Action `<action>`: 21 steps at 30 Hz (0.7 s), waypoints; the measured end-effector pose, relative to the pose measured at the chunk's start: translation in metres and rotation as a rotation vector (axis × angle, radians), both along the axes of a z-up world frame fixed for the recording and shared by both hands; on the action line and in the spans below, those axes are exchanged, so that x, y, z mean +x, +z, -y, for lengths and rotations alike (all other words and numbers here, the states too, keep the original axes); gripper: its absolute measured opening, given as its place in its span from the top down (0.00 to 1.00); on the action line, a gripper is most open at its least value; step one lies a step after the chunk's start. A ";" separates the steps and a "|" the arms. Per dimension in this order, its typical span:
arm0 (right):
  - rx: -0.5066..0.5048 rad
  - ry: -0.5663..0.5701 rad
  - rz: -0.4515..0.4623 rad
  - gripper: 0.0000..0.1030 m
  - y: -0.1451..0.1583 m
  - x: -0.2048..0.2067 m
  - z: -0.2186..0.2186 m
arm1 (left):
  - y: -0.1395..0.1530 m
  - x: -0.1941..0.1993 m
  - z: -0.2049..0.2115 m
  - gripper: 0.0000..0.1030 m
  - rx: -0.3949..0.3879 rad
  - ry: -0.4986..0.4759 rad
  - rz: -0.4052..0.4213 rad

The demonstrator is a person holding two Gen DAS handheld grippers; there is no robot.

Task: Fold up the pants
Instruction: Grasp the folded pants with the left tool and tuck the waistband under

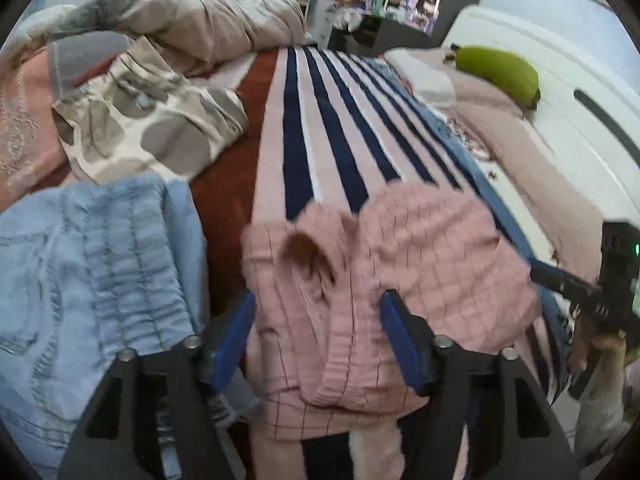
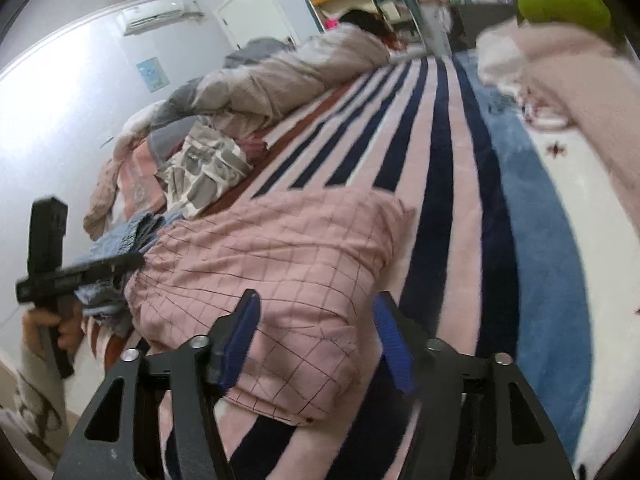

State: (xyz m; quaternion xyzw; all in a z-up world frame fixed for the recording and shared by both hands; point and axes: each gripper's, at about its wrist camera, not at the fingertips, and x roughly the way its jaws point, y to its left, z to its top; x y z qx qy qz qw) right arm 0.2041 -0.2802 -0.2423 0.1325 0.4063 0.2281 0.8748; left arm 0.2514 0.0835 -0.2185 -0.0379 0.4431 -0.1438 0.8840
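Pink checked pants [image 1: 420, 248] lie bunched in a folded heap on the striped blanket, with the ribbed waistband toward me in the left wrist view. My left gripper [image 1: 318, 336] stands open over the waistband end; cloth lies between the blue pads but they do not press on it. My right gripper [image 2: 316, 340] is open too, at the near right corner of the pants [image 2: 280, 248], its left pad above the cloth and its right pad over the blanket. At the far right of the left wrist view the right gripper [image 1: 538, 274] shows at the pants' edge.
Light blue jeans [image 1: 92, 264] lie left of the pants, a grey-and-cream patterned garment [image 1: 148, 128] beyond them. A rumpled duvet [image 1: 200, 20] fills the far left. A green banana pillow [image 1: 500, 72] rests at the right. The pink-and-navy striped blanket [image 2: 440, 160] stretches ahead.
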 end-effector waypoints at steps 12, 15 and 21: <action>0.047 0.081 -0.095 0.82 -0.037 0.005 -0.031 | -0.009 -0.012 0.006 0.37 0.062 -0.040 0.015; 0.064 0.064 -0.052 0.87 -0.026 -0.003 -0.023 | -0.010 -0.012 0.013 0.37 0.069 -0.059 0.009; -0.005 0.024 0.008 0.88 0.001 -0.031 0.001 | -0.011 -0.023 0.045 0.37 -0.010 -0.145 -0.017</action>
